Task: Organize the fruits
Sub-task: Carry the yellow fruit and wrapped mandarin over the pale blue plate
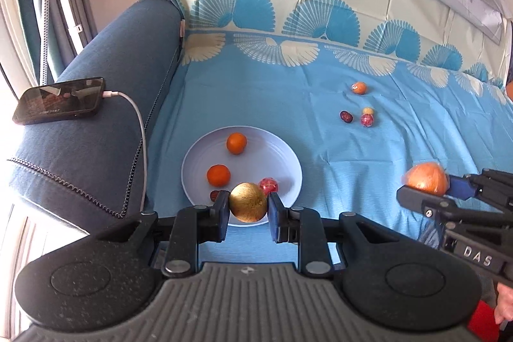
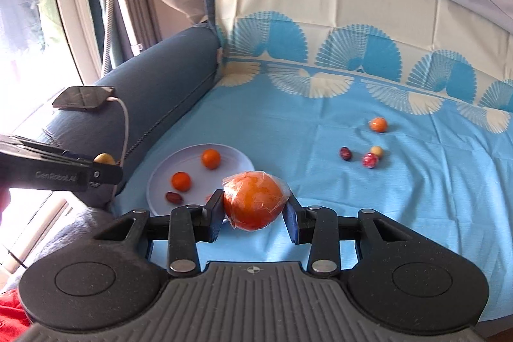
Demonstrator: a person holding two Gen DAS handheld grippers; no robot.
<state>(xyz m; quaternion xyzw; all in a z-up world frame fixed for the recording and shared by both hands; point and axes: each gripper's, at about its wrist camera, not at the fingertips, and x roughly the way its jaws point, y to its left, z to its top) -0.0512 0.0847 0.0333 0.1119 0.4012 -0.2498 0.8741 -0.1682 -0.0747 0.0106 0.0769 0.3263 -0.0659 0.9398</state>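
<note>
My left gripper is shut on a golden-brown round fruit, held above the near rim of a white plate. The plate holds two small oranges, a red fruit and a dark date. My right gripper is shut on a large plastic-wrapped orange, just right of the plate. It also shows at the right of the left wrist view. Loose fruits lie on the blue cloth: a small orange, a dark one, a yellow one and a red one.
A blue sofa armrest runs along the left, with a phone and its white charging cable on it. The patterned cloth covers seat and backrest. A window and curtains stand at far left.
</note>
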